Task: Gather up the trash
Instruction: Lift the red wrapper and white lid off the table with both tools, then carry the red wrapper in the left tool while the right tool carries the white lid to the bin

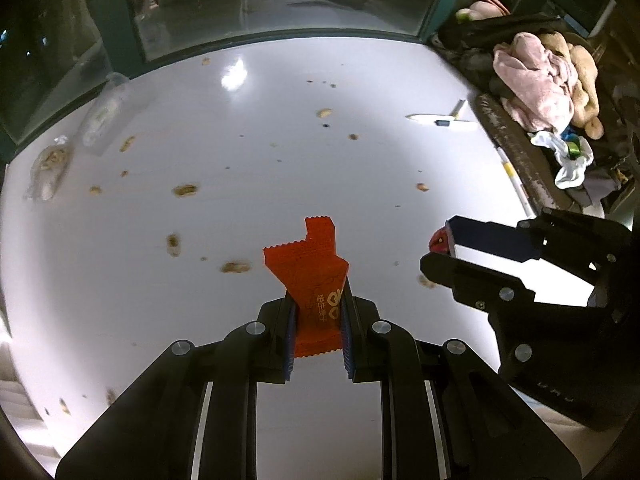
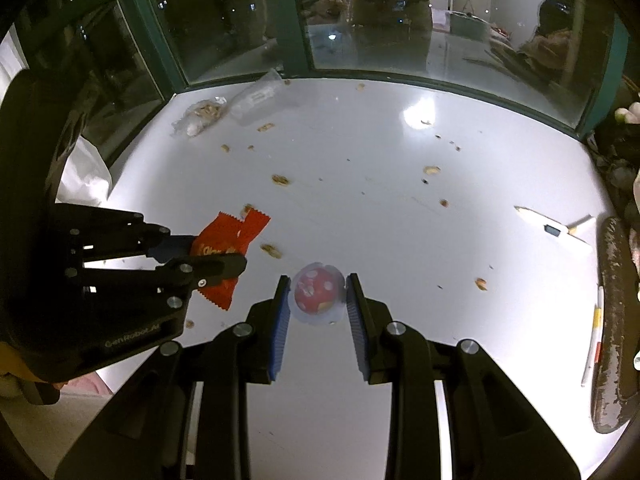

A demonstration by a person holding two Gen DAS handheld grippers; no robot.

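- The left gripper point(image 1: 318, 312) was clenched on a torn red snack wrapper point(image 1: 310, 264), carried above the white table point(image 1: 360, 168); the limp foil could slide out, being pinched only low down.
- The right gripper point(image 2: 318, 300) gripped a red dotted jelly cup point(image 2: 318, 292), whose rounded plastic could pop free.
- The wrapper's long axis ran along the fingers, torn end pointing away.
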